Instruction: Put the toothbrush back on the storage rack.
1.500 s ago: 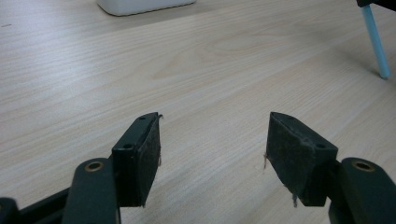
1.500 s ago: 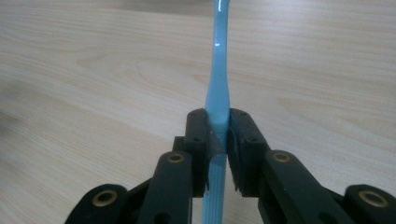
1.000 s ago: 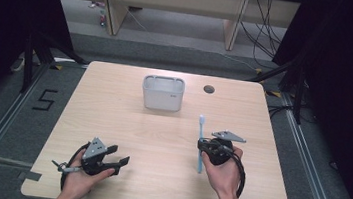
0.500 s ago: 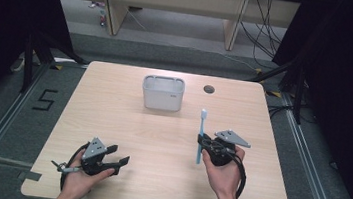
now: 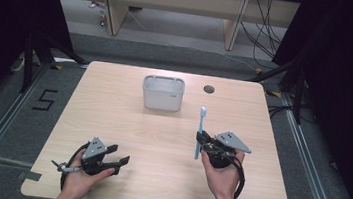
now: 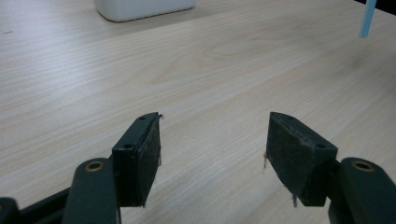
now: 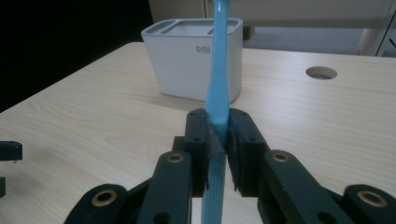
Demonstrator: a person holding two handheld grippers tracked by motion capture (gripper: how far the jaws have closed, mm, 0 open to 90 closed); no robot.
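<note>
A light blue toothbrush (image 5: 200,132) stands nearly upright above the right front of the table, head up, with my right gripper (image 5: 202,141) shut on its handle. In the right gripper view the handle (image 7: 218,70) rises from between the pressed jaws of that gripper (image 7: 219,126), in line with the white toothbrush holder (image 7: 187,65). The holder (image 5: 163,94) stands at the table's far middle, well beyond the brush. My left gripper (image 5: 119,154) rests at the front left, open, and in its own view it (image 6: 215,140) has only bare wood between its jaws.
The light wooden table (image 5: 160,138) has a round cable hole (image 5: 209,89) to the right of the holder. The floor around it is dark, with shelving legs and cables behind the far edge. The holder's base (image 6: 140,7) and the toothbrush's tip (image 6: 367,18) show in the left gripper view.
The toothbrush in my right gripper has shifted slightly up and away from the front edge. The left gripper has not moved.
</note>
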